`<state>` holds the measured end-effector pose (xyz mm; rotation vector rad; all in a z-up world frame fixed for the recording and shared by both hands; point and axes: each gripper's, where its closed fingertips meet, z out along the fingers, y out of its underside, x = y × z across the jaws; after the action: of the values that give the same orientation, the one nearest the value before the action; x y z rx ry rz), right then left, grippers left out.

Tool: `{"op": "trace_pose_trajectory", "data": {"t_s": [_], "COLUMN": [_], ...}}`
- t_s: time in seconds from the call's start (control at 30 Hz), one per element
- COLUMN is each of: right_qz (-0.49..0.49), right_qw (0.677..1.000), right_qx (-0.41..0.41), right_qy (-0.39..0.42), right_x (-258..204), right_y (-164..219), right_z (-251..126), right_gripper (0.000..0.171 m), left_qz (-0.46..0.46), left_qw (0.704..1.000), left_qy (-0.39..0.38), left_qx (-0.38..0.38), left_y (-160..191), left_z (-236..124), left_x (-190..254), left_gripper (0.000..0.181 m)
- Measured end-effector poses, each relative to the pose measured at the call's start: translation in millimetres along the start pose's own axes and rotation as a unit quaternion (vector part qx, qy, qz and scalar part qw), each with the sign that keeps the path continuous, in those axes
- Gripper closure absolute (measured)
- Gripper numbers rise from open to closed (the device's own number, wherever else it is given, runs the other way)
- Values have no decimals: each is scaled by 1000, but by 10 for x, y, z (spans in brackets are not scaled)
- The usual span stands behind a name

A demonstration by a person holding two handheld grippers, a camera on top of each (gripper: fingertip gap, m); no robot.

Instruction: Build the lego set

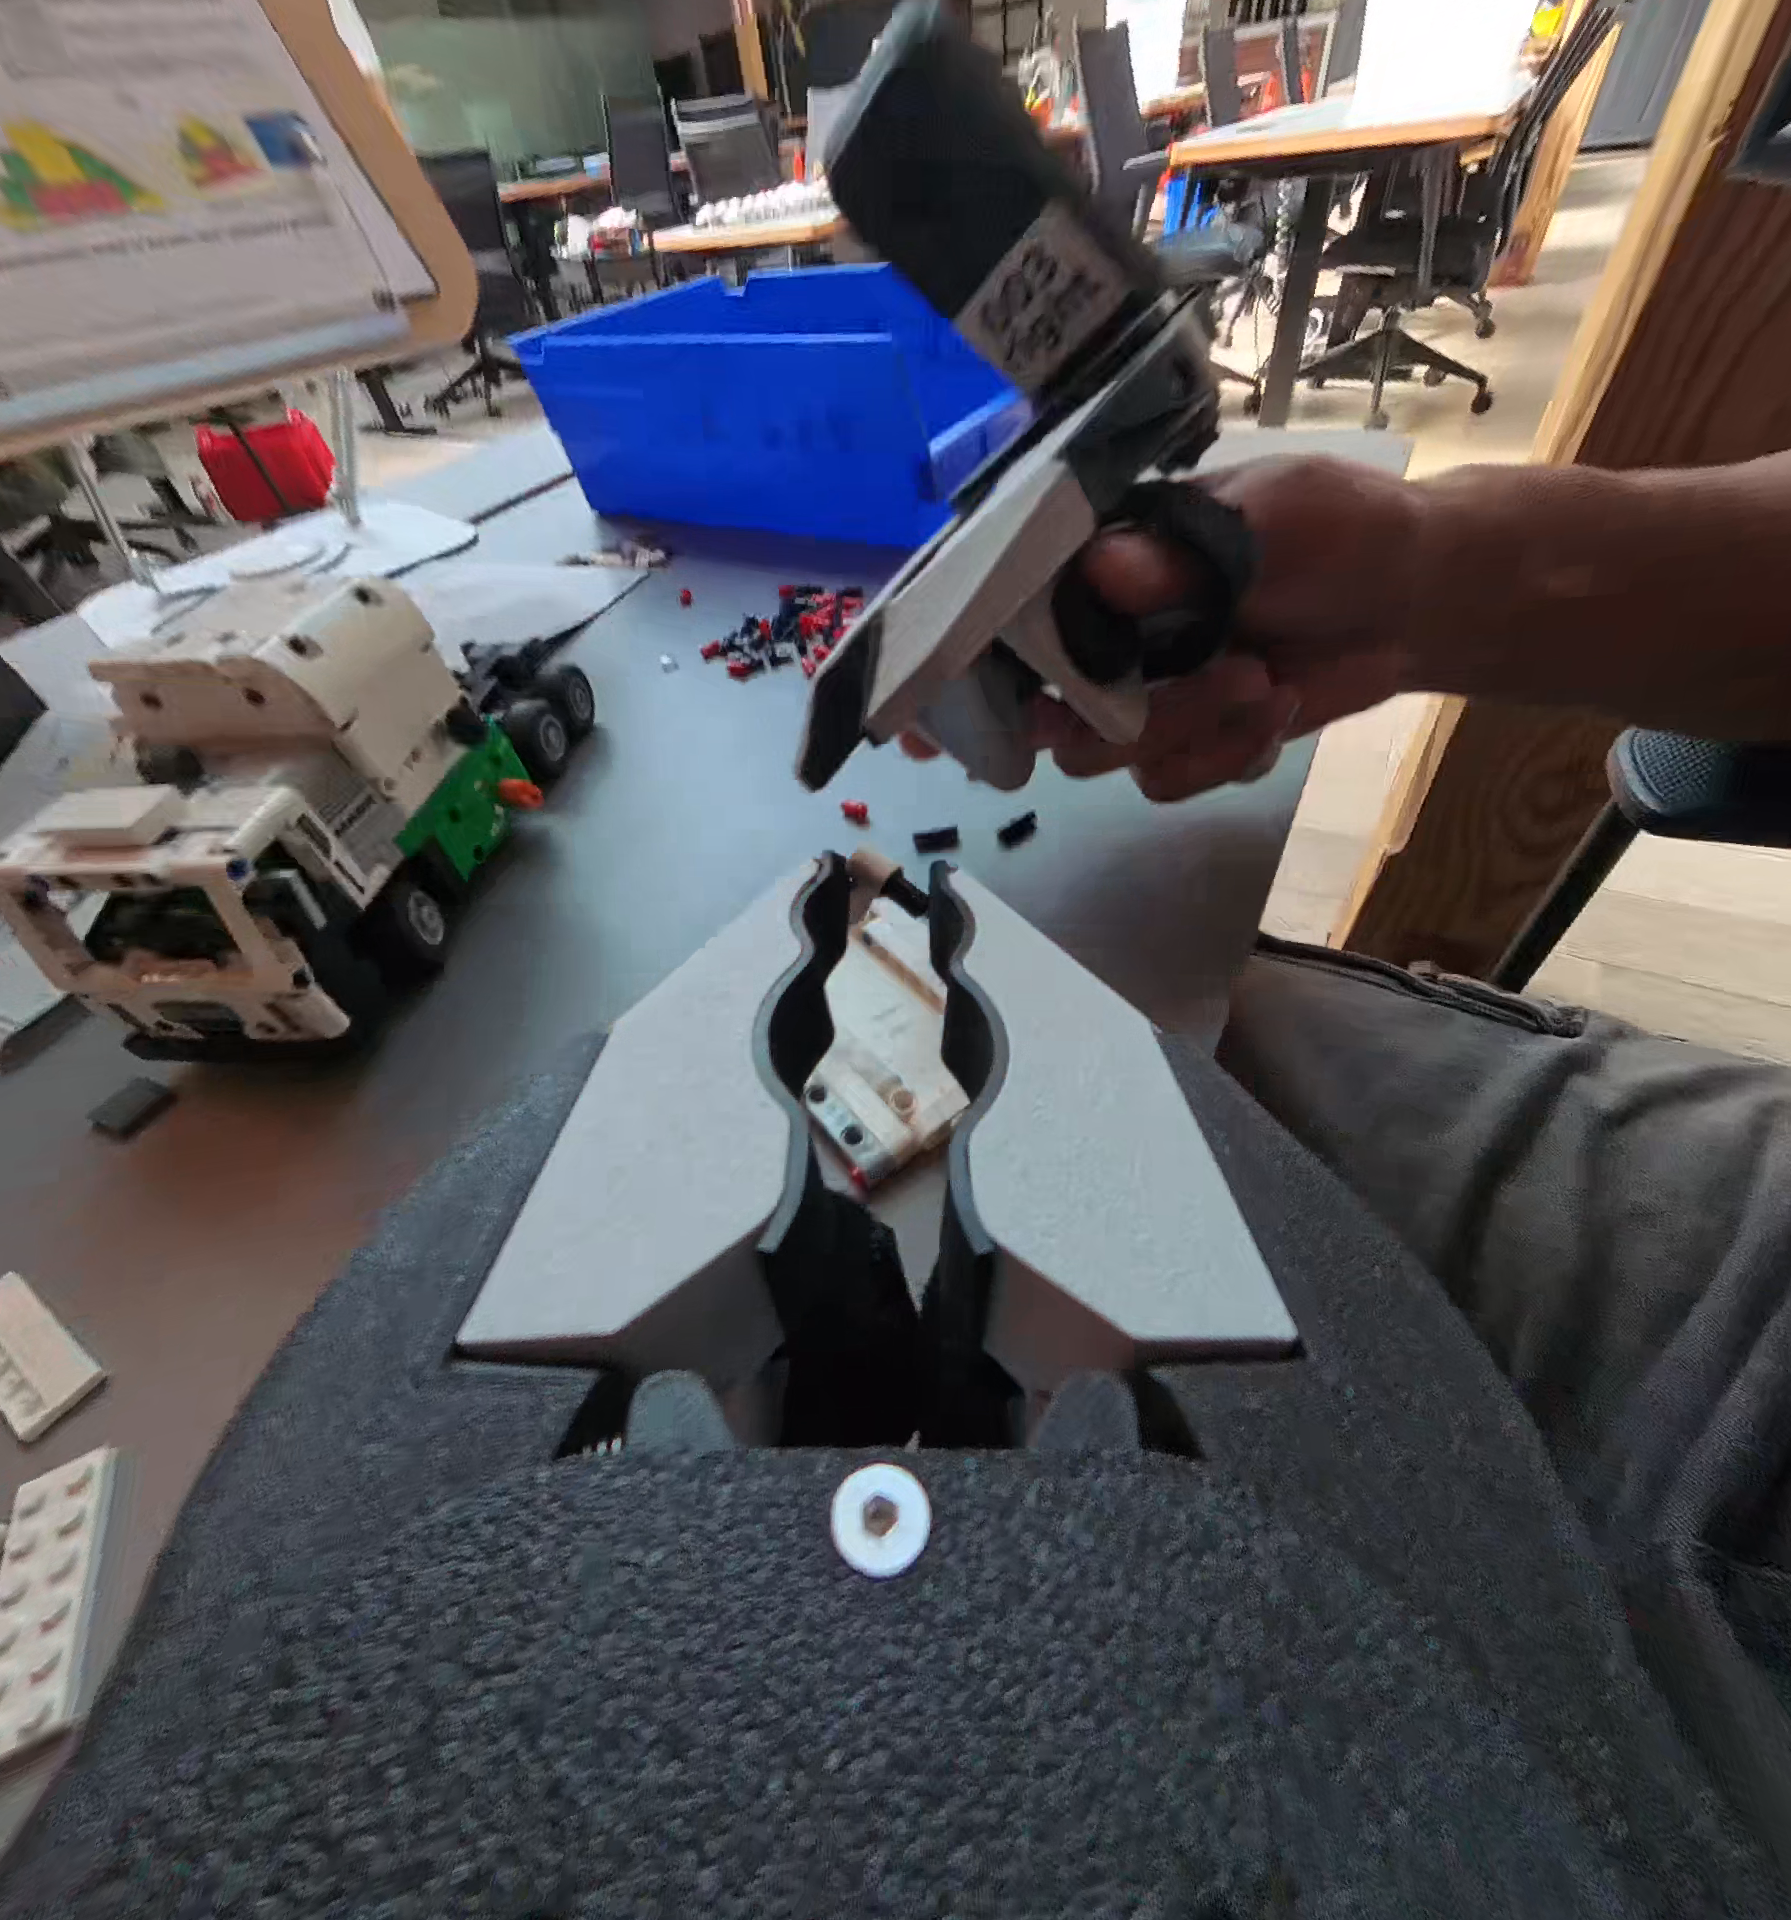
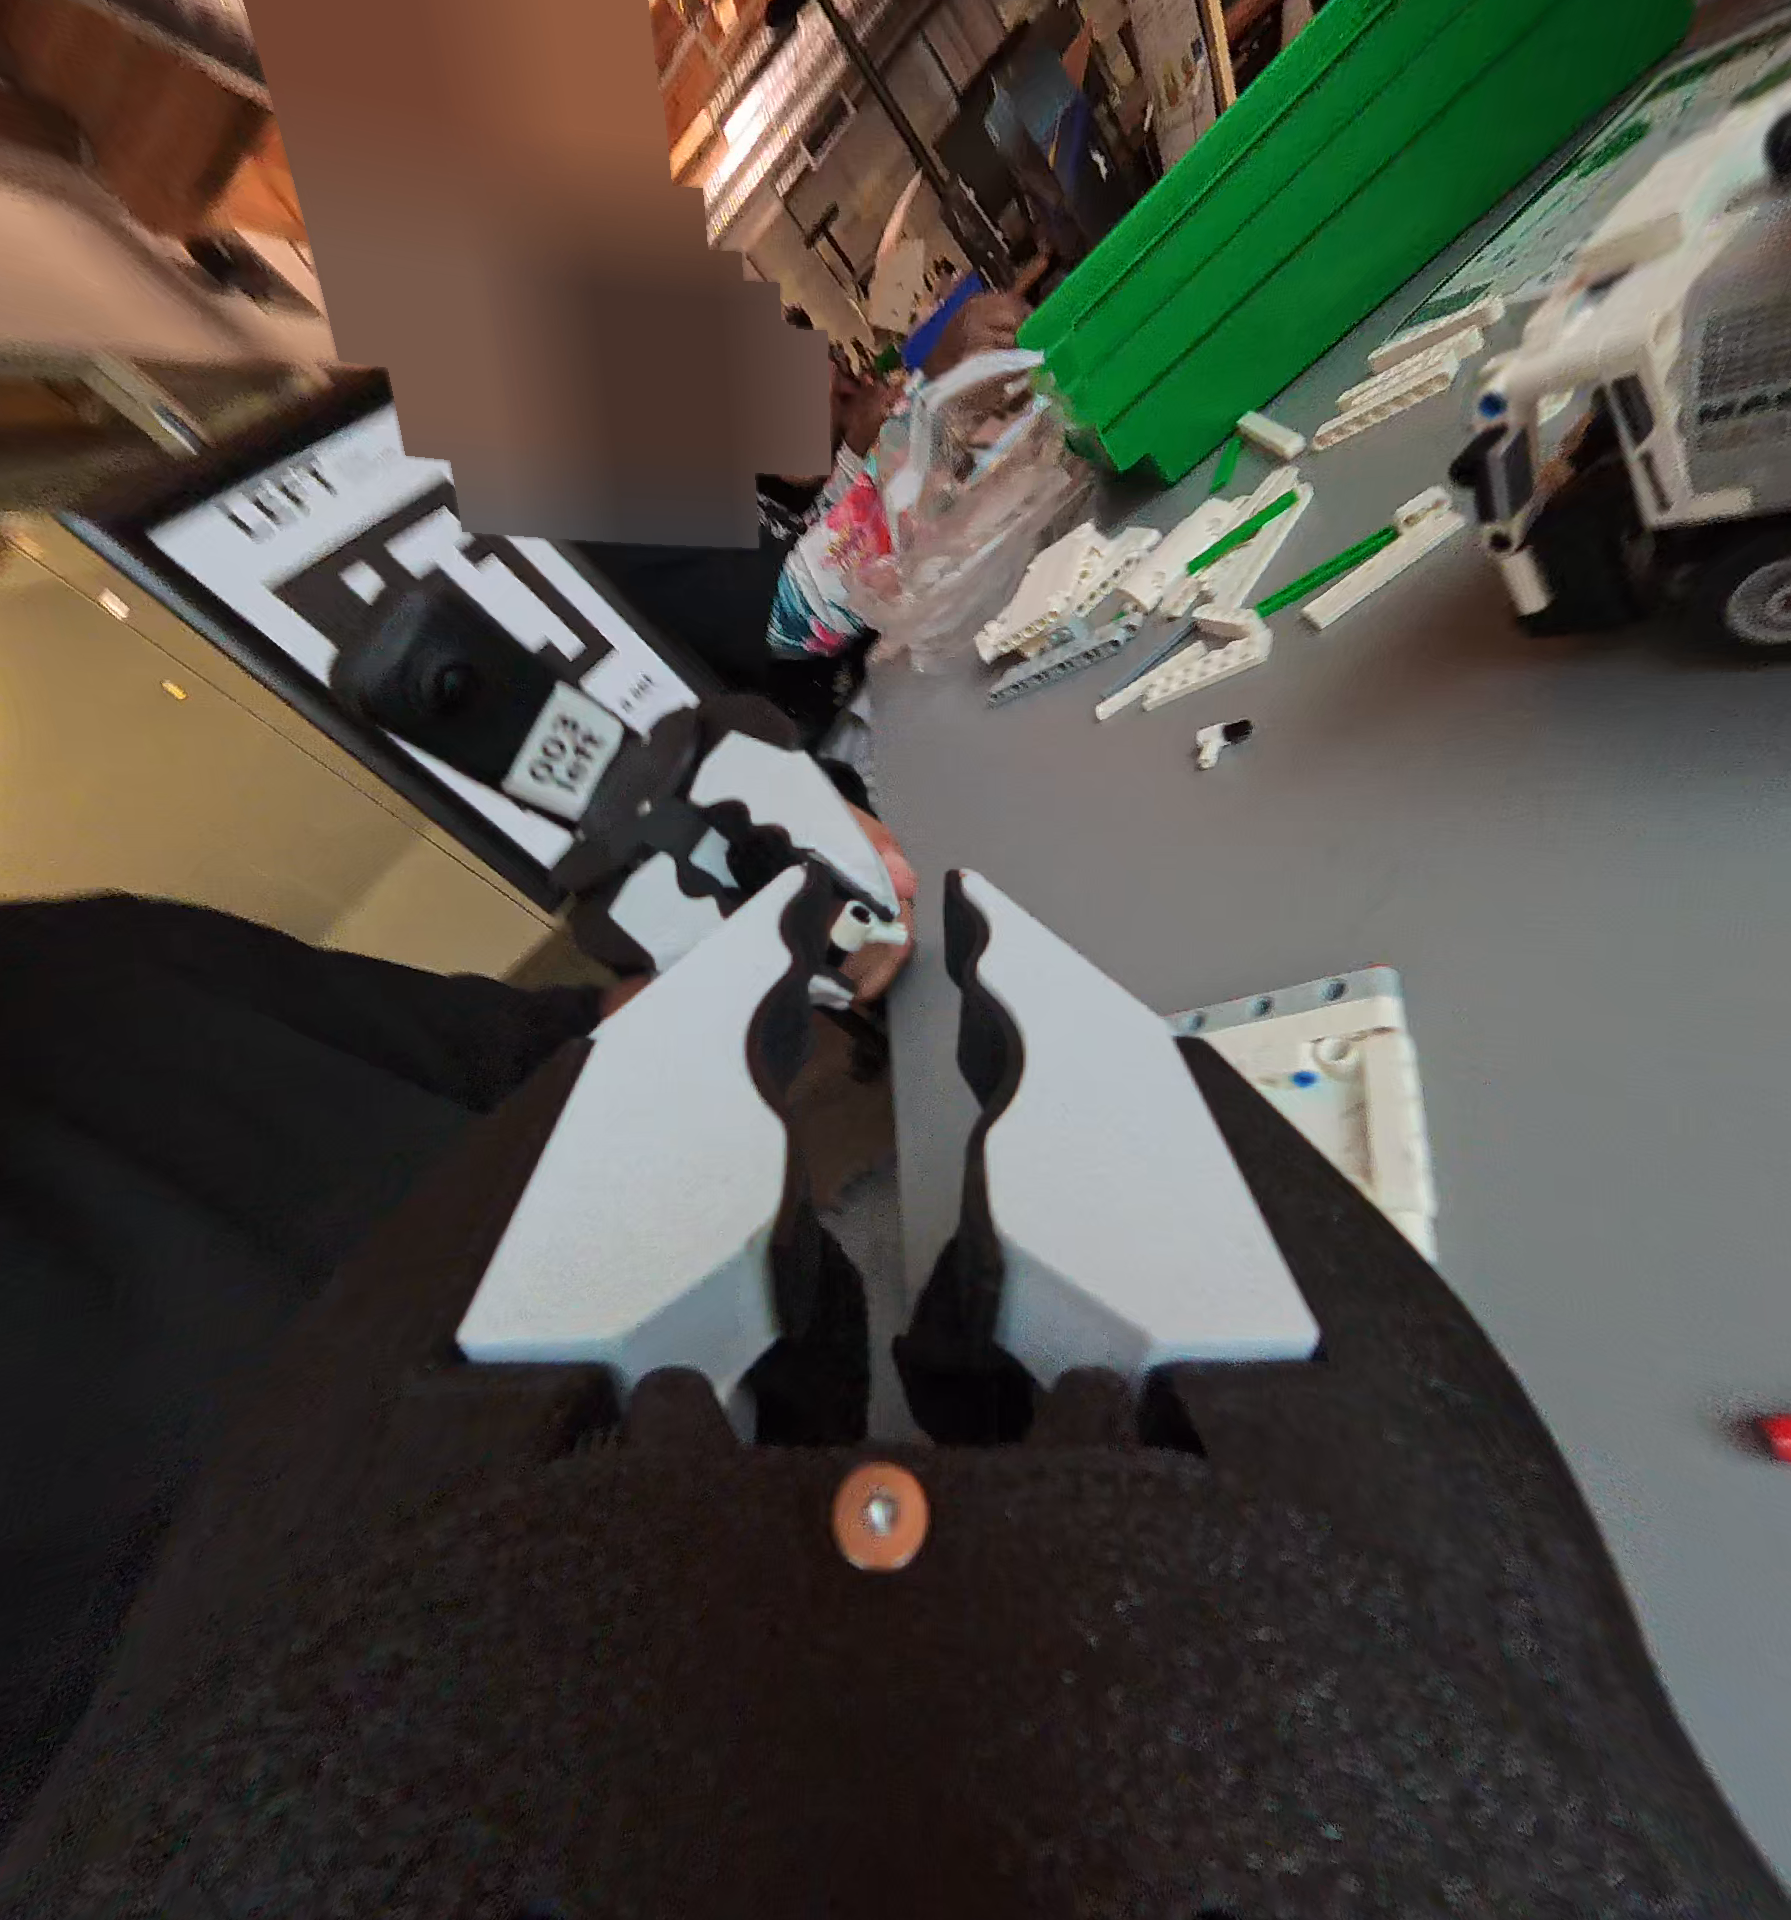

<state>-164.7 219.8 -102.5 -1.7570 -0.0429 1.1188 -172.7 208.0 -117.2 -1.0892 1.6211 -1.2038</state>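
In the left wrist view, the left gripper (image 1: 880, 883) has its grey, wavy-edged fingers closed around a flat white lego panel piece with a tan pin at its far end (image 1: 886, 1049), holding it just above the dark grey tabletop (image 1: 662, 831). Ahead, the right gripper (image 1: 839, 727), held in a person's hand (image 1: 1275, 623), tilts down toward that piece, though its finger gap is not readable from here. To the left stands a partly built white and green lego truck (image 1: 278, 821), with a scatter of small red and dark blue lego pins (image 1: 787, 634) before a blue plastic bin (image 1: 766, 405). In the right wrist view, the right gripper (image 2: 880, 894) has its fingers parted with nothing between them, aimed at the left gripper (image 2: 839, 894) and its white piece (image 2: 860, 925). Loose white and green lego beams (image 2: 1203, 592) lie beside the truck (image 2: 1691, 416) and long green boxes (image 2: 1286, 229).
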Motion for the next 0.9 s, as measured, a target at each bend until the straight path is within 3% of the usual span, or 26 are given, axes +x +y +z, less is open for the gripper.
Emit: {"op": "trace_pose_trajectory", "data": {"t_s": [0.07,0.17,0.4,0.47,0.63,0.9], "right_qz": [-124,-289,-497,-554,-616,-624], "right_qw": [988,929,807,769,708,639], "right_qx": [-78,-217,-315,-309,-327,-424], "right_qy": [43,83,-59,-81,-114,-151], "right_x": [82,289,276,233,166,256], "right_y": [82,264,446,489,469,525], "right_z": [-44,-73,113,141,194,200], "right_gripper": [153,154,156,156,156,161], "left_qz": [-31,-91,-193,-193,-177,-145], "left_qw": [999,989,951,941,925,933], "left_qy": [18,91,214,242,282,278], "left_qx": [-32,-74,-111,-136,-181,-178], "left_y": [100,212,316,380,482,480], "left_z": [-59,-108,-74,-72,-3,30], "left_x": [-77,-29,-33,-7,63,69], "left_gripper": [168,168,168,168,168,168]}}
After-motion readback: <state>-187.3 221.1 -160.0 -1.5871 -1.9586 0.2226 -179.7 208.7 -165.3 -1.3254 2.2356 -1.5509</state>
